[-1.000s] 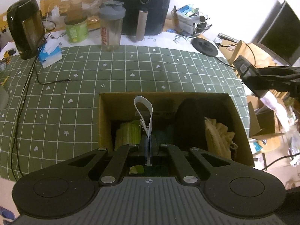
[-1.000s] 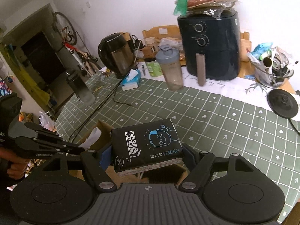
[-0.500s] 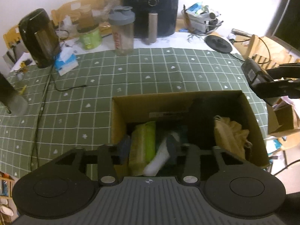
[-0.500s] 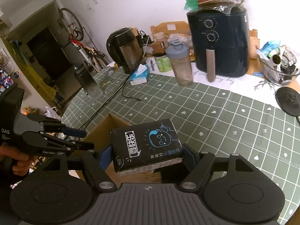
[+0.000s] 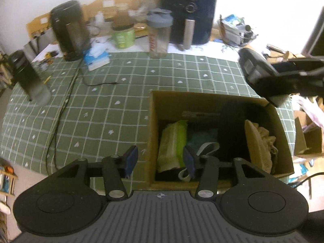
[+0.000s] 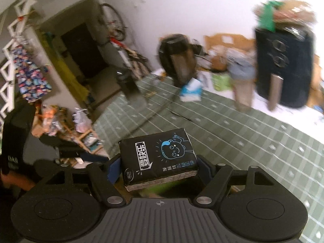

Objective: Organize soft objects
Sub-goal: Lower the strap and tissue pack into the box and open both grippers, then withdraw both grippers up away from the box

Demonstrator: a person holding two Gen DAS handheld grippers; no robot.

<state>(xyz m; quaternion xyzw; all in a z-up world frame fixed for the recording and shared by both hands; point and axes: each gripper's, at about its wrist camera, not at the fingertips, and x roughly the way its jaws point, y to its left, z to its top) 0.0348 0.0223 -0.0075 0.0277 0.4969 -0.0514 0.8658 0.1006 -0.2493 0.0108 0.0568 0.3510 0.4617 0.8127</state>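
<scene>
Several soft items already sitting inside cardboard box [image 5: 214, 101]: pale green pack [image 5: 172, 143] against its left wall, teal bundle [image 5: 202, 137] beside that, white strap [image 5: 204, 149] at near side, beige cloth bag [image 5: 259, 141] against right wall. Left gripper [image 5: 160, 160] hovering over box's near-left corner, jaws having just been opening, now part-way apart, nothing between them (strap lying loose below). Right gripper [image 6: 160, 168] clamping black tissue pack [image 6: 158, 156], carrying it above box. Remaining, by judgement: dropping that pack into box.
</scene>
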